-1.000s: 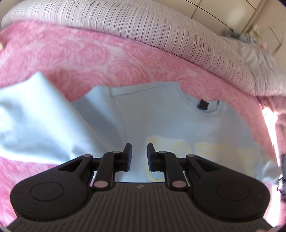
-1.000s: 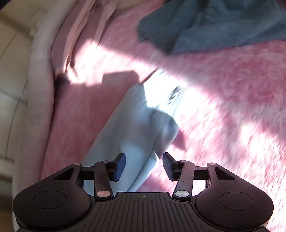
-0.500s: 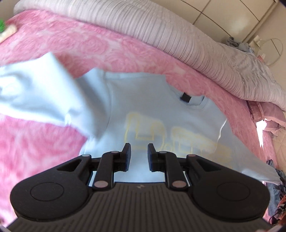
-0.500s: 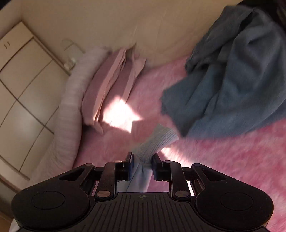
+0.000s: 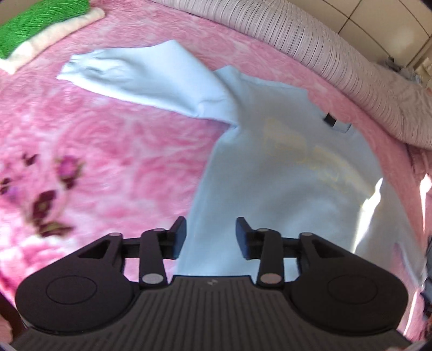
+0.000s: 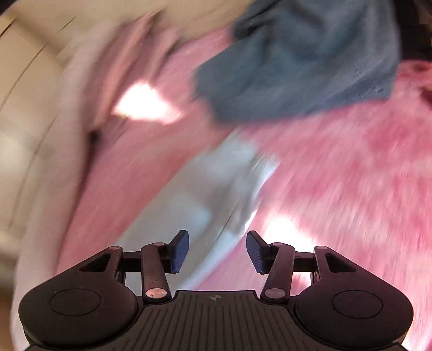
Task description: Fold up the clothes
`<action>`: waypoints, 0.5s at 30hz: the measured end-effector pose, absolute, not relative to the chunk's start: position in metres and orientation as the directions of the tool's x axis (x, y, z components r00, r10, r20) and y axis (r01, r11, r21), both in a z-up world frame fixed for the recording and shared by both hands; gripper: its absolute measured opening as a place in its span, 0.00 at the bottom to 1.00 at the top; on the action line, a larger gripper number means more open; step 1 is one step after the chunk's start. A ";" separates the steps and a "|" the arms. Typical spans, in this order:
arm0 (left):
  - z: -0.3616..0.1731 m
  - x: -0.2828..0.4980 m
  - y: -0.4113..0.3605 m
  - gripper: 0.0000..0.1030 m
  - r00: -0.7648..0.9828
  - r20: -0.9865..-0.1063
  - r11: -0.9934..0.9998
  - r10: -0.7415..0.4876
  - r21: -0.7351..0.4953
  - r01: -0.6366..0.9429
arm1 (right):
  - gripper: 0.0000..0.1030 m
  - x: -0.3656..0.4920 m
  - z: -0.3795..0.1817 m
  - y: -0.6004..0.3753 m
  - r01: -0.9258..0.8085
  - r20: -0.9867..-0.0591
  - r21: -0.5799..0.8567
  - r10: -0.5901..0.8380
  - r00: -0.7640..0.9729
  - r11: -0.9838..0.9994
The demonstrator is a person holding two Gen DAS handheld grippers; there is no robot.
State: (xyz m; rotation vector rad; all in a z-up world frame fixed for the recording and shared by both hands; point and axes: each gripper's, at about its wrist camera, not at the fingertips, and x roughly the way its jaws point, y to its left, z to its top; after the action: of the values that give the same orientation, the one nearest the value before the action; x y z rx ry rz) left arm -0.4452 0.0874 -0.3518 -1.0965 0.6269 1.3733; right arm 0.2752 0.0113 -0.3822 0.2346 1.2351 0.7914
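A bed fills both views, covered by a plush pink blanket [image 5: 113, 140] with a swirled rose pattern and a few dark purple flower motifs at the left. Along its far edge runs a long, ribbed, pale bolster [image 5: 310, 35], and cream cabinet panels stand behind it. In the top left corner a green knit piece [image 5: 37, 19] lies on a cream fleece one [image 5: 56, 35].

The sweatshirt [image 5: 283, 183] lies flat on the blanket, pale blue, smooth, with faint yellow lettering across the chest and a small dark tag at the neckline. Its long axis runs from the hem, near the left gripper [image 5: 211, 237], up and to the right toward the collar by the bolster. One sleeve [image 5: 151, 78] stretches out to the left, roughly across the body's axis, cuff at the far left, rumpled where it meets the shoulder.

The left gripper's jaws have just been opening; they stand apart above the hem edge with nothing pinched between them.

The right wrist view is heavily blurred. The other sleeve [image 6: 216, 189] runs diagonally up and to the right, ending in a ribbed cuff near a crumpled grey-blue garment [image 6: 297, 59]. The right gripper [image 6: 217, 251] has just been opening too; its blue ridged pads [image 6: 179, 251] are spread, the sleeve beneath them and not clamped.
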 end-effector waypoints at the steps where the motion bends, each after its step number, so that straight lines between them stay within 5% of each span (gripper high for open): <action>1: -0.356 -0.450 0.082 0.41 0.158 -0.887 -0.150 0.434 -0.244 -0.958 | 0.50 0.260 -0.377 0.011 -0.450 -0.745 0.582 0.666 0.037 0.677; 5: -0.382 -0.463 0.068 0.41 0.206 -0.903 -0.185 0.377 -0.291 -0.939 | 0.50 0.160 -0.388 0.003 -0.568 -0.766 0.626 0.556 -0.323 0.534; 8: -0.405 -0.458 0.070 0.40 0.260 -0.914 -0.166 0.312 -0.321 -0.932 | 0.50 0.098 -0.405 -0.002 -0.599 -0.796 0.600 0.466 -0.386 0.530; 9: -0.411 -0.455 0.070 0.31 0.253 -0.922 -0.144 0.293 -0.305 -0.942 | 0.49 0.084 -0.407 -0.002 -0.614 -0.813 0.574 0.470 -0.344 0.542; 10: -0.415 -0.452 0.069 0.14 0.251 -0.922 -0.117 0.294 -0.295 -0.948 | 0.43 0.072 -0.407 -0.002 -0.631 -0.830 0.543 0.470 -0.301 0.554; 11: -0.415 -0.449 0.067 0.13 0.257 -0.917 -0.088 0.304 -0.295 -0.951 | 0.14 0.061 -0.404 0.000 -0.666 -0.857 0.490 0.449 -0.253 0.562; 15: -0.403 -0.455 0.049 0.08 0.301 -0.903 -0.033 0.306 -0.326 -0.945 | 0.07 0.042 -0.387 0.009 -0.740 -0.907 0.383 0.379 -0.187 0.552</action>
State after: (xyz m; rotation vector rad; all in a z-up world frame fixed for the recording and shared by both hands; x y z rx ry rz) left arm -0.4550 0.0494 -0.4027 -1.1792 0.7145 1.1553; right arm 0.0424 0.0087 -0.3868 -0.3324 1.4361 1.0351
